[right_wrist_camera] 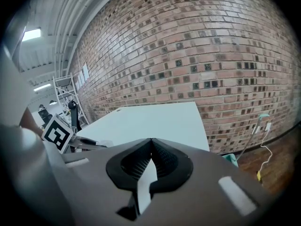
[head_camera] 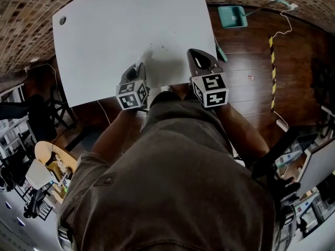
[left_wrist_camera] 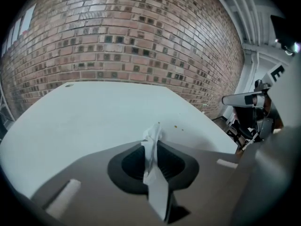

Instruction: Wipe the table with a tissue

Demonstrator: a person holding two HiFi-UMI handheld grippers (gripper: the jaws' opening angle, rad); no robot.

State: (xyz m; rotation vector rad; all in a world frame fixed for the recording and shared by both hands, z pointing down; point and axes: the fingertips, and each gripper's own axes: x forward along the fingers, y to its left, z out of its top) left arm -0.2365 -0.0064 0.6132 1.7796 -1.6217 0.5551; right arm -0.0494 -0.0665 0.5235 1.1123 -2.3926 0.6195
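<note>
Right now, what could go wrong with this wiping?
The left tool pinches only a thin wisp of tissue, so it might tear or slip out when pressed on the table. With so little tissue showing, the tool itself may scrape the surface and miss the small specks.

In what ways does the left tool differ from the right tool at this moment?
The left tool is shut on a tissue; the right tool is shut on nothing. The left tool is over the middle of the near side of the table; the right tool is close to its right edge. Both are shut and face the brick wall.
</note>
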